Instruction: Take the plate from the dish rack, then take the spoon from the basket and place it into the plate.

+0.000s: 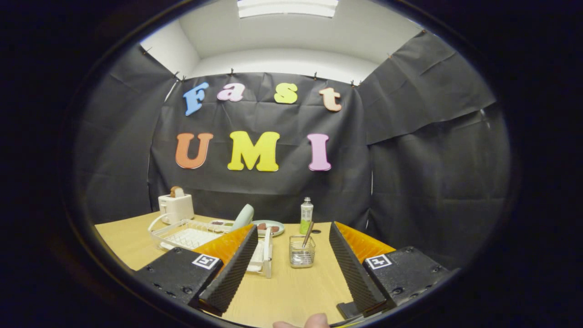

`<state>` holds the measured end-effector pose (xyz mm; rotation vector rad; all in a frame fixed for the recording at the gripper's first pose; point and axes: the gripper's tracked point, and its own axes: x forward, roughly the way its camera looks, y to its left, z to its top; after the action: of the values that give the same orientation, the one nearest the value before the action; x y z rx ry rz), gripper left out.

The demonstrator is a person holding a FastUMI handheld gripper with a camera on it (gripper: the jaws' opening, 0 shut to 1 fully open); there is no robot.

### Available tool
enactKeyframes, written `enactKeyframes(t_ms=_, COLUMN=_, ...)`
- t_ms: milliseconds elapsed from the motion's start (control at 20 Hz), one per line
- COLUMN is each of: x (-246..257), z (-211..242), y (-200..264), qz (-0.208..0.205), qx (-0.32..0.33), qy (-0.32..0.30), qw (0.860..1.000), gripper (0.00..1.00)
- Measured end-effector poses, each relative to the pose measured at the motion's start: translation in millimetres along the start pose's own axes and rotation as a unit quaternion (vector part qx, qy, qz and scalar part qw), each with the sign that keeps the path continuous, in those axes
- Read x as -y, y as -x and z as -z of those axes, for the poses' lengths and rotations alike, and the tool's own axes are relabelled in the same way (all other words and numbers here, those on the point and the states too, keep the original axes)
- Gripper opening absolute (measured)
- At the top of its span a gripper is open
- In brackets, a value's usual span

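Plate [243, 217]: pale green, stands tilted on its edge in the white dish rack [182, 237], far left of the tool.
Spoon [308, 233]: metal, leans in the clear basket [302, 252] (a small see-through one), just ahead between the fingers.
Tool [291, 269]: fingers wide apart, holding nothing, above the desk [291, 291].
Around: white toaster [175, 207] behind the rack, green bottle [306, 215] far behind the basket, another plate [269, 227] with food beside it.

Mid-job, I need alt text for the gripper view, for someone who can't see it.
The open gripper hovers over a wooden table, holding nothing. Ahead of its fingers stand a white dish rack holding a pale plate upright, and a small mesh basket with a spoon.
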<state>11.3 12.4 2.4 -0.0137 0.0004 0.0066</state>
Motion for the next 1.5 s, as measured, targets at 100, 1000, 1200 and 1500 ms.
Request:
enactKeyframes(t_ms=100, x=-0.7, z=-8.1, y=-4.6, qz=-0.001, qx=0.003, qy=0.004, qw=1.0, gripper=1.0)
enactKeyframes(t_ms=1000, x=-105.1, z=-66.4, y=-209.0, qz=-0.141, qx=-0.213, qy=-0.002, qw=0.967, gripper=1.0)
enactKeyframes(t_ms=1200, x=-114.5, z=-25.7, y=-251.5, qz=-0.132, qx=-0.304, qy=-0.005, qw=0.943, gripper=1.0)
enactKeyframes(t_ms=1500, x=-135.0, z=27.5, y=-281.8, qz=-0.126, qx=-0.396, qy=-0.03, qw=0.909, gripper=1.0)
